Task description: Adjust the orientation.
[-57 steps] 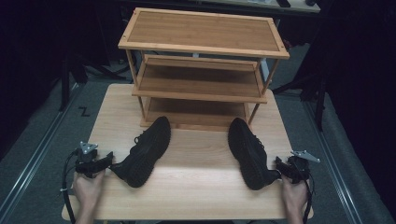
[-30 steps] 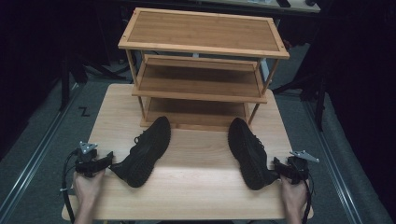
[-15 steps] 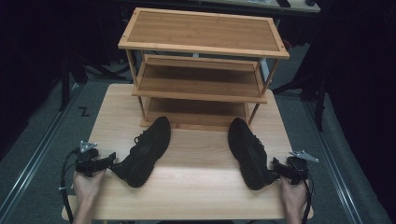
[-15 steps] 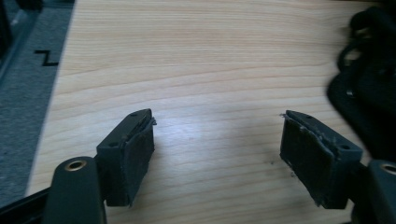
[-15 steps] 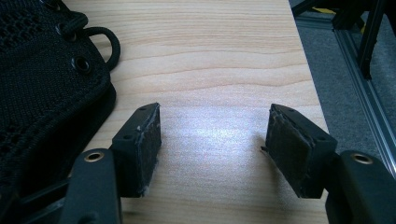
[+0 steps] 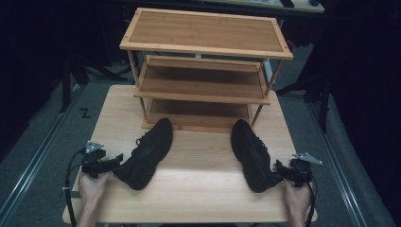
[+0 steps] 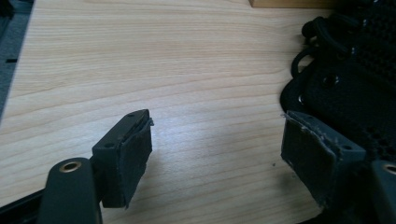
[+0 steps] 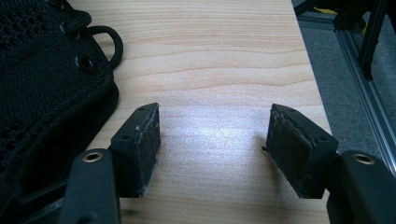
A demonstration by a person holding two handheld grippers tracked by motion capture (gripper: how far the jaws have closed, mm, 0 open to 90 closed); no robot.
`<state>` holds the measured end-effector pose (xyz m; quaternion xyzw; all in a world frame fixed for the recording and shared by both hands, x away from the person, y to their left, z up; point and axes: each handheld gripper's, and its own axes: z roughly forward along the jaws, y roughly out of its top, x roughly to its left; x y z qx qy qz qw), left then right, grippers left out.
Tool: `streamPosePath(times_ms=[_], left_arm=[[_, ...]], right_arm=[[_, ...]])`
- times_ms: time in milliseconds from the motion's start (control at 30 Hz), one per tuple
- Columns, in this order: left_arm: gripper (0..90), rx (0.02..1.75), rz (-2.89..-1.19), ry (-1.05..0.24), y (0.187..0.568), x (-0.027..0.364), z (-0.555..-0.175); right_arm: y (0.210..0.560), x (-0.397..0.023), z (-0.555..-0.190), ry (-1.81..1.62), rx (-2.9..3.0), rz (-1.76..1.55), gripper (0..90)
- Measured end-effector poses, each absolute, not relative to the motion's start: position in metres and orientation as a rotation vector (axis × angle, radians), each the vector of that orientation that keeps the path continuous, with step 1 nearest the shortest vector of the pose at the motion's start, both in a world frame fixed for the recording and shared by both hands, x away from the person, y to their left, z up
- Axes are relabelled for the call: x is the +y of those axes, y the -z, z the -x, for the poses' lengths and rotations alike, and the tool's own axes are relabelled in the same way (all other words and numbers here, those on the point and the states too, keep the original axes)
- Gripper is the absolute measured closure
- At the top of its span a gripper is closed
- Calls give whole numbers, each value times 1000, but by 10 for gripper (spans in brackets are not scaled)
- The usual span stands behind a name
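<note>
1. The left tool (image 6: 113,162) sits at the near left corner of the desk (image 6: 198,189). Its jaws have just been opening and now stand wide, with only bare wood between them in the left gripper view (image 7: 217,154).

2. The left shoe (image 6: 145,153) lies just to the right of that tool, heel end near it and toe angled away toward the shoe rack (image 6: 203,47). In the left gripper view the shoe's laced side (image 7: 345,79) sits right beside the right-hand jaw, outside the gap, so I judge the tool has to shift sideways toward the shoe before it can close on the heel collar.

3. The rack stands at the far middle of the desk, its lower shelves open toward the person; both shoes point roughly at it.

4. The right shoe (image 6: 253,155) lies with its toe toward the rack and its heel near the right tool, long axis slanting from far left to near right.

5. The right tool (image 6: 280,169) rests at the near right corner, close against that heel. Its jaws are wide and grip nothing (image 8: 212,144); the shoe's mesh (image 8: 46,79) lies beside its left-hand jaw, outside the gap.

6. Each hand is nearer its own shoe, so each shoe falls to the tool on its own side.
</note>
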<state>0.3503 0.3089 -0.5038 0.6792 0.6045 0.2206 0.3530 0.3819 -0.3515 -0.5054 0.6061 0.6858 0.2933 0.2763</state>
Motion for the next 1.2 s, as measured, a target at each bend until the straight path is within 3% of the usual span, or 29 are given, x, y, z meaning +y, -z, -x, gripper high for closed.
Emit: streamPosePath(times_ms=[433, 900, 1200], left_arm=[[238, 1509, -1817, -569, 500, 296, -351], [248, 1419, -1865, -446, 499, 281, -353], [253, 1393, -1869, -440, 497, 272, -353]], right_arm=[[505, -351, -382, -788, 1845, -1627, 349], [505, -351, -381, -789, 1850, -1622, 347], [505, -350, -381, -789, 1851, -1621, 347]])
